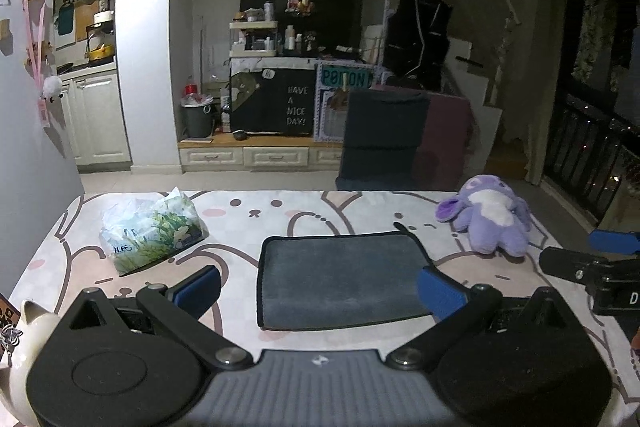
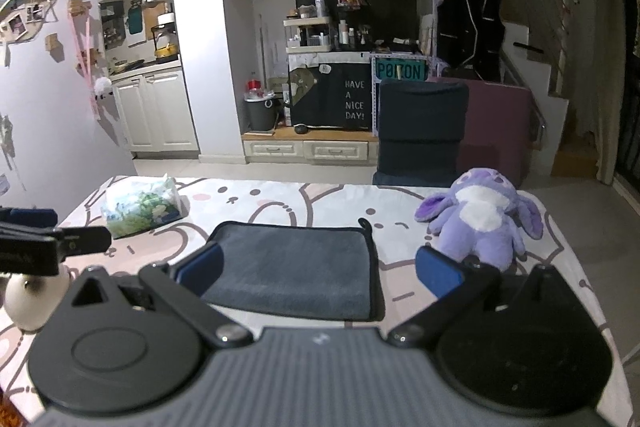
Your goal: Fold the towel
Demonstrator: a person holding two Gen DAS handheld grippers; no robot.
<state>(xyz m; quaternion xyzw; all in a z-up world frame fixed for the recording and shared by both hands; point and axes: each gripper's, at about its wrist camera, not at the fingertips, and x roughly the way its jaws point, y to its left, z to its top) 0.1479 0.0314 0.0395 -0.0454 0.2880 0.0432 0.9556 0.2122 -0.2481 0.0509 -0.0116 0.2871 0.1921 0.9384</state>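
Between both claws' spread fingers, grey towel [image 1: 344,279] (flat on table), left claw [image 1: 320,287] open, right claw [image 2: 318,273] open

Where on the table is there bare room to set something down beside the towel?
Bare cloth lies between the grey towel and the tissue pack, and along the far edge behind the towel. The strip between towel and purple plush toy is narrower. The near edge is crowded: left tool, right tool, both open, and a white cat figurine.

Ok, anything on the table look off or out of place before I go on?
Nothing stands out. The grey towel lies flat, with only its hanging loop poking out at the far right corner. The tissue pack and purple plush sit clear of it.
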